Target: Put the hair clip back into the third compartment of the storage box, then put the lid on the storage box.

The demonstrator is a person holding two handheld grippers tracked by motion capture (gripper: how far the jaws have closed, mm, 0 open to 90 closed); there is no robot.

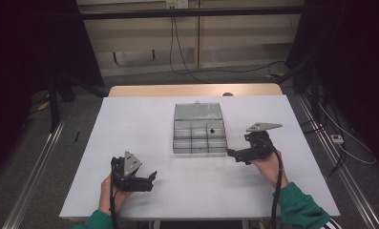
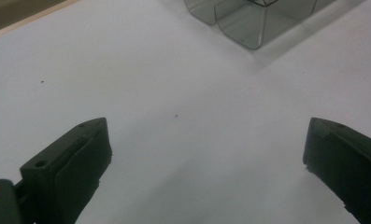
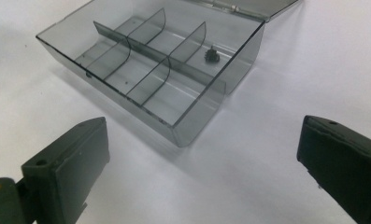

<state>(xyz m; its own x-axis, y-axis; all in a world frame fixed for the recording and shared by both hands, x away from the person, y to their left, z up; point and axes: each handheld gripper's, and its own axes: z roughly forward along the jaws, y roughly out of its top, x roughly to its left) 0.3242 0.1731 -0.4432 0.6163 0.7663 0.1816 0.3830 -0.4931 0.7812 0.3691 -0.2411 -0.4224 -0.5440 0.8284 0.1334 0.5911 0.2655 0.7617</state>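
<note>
Item: clear smoke-tinted plastic organiser box [image 1: 198, 135], lid [image 1: 198, 111] hinged back and standing open at the far side, sitting near the middle of the white counter [image 1: 139, 124]. Interior: thin dividers [image 3: 148, 56] split the tray into small compartments; one small dark part [image 3: 211, 55], toothed or knurled by the look of it, lies alone in a cell by the hinge side, too small to identify further. Handling, by judgement: light, rigid, thin-walled, smooth and rather slippery; likely to skate on the counter if pushed from one side, and the walls may flex or crack under a hard squeeze. Best hold: across an outer wall or the near corner [image 3: 181, 135], pads straddling the rim, or on the lid's free edge if the lid is to be shut; steadying from the opposite side seems wise. The loose part is tiny and would bounce out if the tray tips. Right claw [image 1: 233, 154]: released, jaws spread wide, nothing between them, just beside the box's right front corner and aimed at it. Left claw [image 1: 152, 180]: likewise released and empty, resting low over bare counter near the front-left, well apart from the box, whose corner [image 2: 248, 28] it faces
</note>
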